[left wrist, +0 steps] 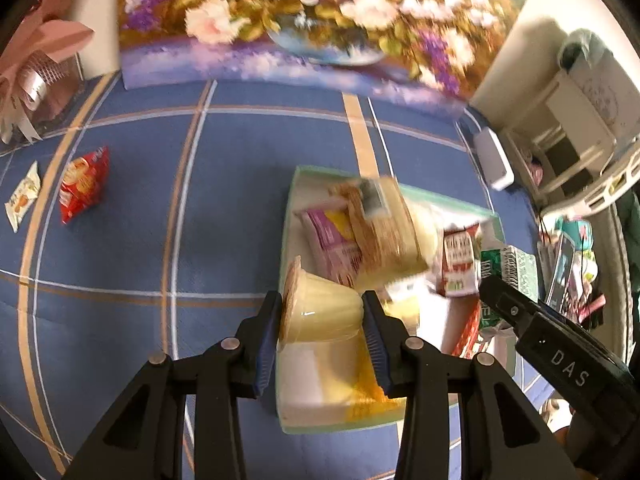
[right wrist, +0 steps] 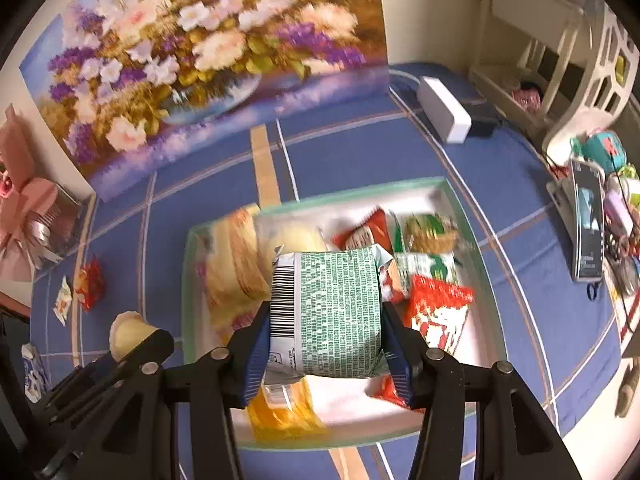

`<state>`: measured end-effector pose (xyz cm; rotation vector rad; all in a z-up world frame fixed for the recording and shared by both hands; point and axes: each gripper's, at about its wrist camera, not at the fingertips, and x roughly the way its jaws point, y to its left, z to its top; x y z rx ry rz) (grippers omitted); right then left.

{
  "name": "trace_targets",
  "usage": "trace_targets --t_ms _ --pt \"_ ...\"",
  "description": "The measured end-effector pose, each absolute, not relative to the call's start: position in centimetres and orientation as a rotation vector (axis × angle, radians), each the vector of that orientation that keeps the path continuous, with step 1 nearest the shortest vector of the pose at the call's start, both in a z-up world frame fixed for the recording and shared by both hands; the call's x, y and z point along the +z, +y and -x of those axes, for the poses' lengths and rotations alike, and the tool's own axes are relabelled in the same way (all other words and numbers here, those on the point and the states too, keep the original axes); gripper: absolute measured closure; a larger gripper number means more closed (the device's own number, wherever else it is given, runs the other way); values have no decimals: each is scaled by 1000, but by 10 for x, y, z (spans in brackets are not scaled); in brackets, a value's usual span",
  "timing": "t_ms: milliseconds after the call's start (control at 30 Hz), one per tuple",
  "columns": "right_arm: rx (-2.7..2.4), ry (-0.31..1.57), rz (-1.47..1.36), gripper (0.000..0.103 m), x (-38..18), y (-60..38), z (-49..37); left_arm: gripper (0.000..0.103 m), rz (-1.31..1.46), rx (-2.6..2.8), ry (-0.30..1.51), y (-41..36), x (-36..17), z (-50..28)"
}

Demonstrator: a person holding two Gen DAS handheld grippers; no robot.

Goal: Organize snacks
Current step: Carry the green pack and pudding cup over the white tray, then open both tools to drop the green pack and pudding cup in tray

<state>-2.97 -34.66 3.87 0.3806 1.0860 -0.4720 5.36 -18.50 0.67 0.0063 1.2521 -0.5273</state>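
Observation:
My left gripper (left wrist: 322,310) is shut on a pale yellow jelly cup (left wrist: 320,304), held on its side over the near left edge of the green-rimmed tray (left wrist: 288,208). My right gripper (right wrist: 326,320) is shut on a green-and-white snack packet (right wrist: 326,312) above the middle of the tray (right wrist: 188,280). The tray holds a cracker pack (left wrist: 380,224), a pink wafer pack (left wrist: 332,240) and red and green packets (right wrist: 436,312). A red snack bag (left wrist: 84,184) and a small white packet (left wrist: 22,196) lie on the blue cloth far left.
A large flower painting (right wrist: 208,56) leans at the back of the blue checked tablecloth (left wrist: 180,160). A pink gift box with ribbon (left wrist: 36,72) stands back left, a white box (right wrist: 444,108) back right. A phone on a stand (right wrist: 588,232) and cluttered items sit right.

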Motion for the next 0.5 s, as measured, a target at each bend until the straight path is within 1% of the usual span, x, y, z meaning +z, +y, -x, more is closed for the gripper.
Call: trace_targets --t_ms 500 --pt "-465 1207 -404 48 -1 -349 47 61 -91 -539 1360 -201 -29 -24"
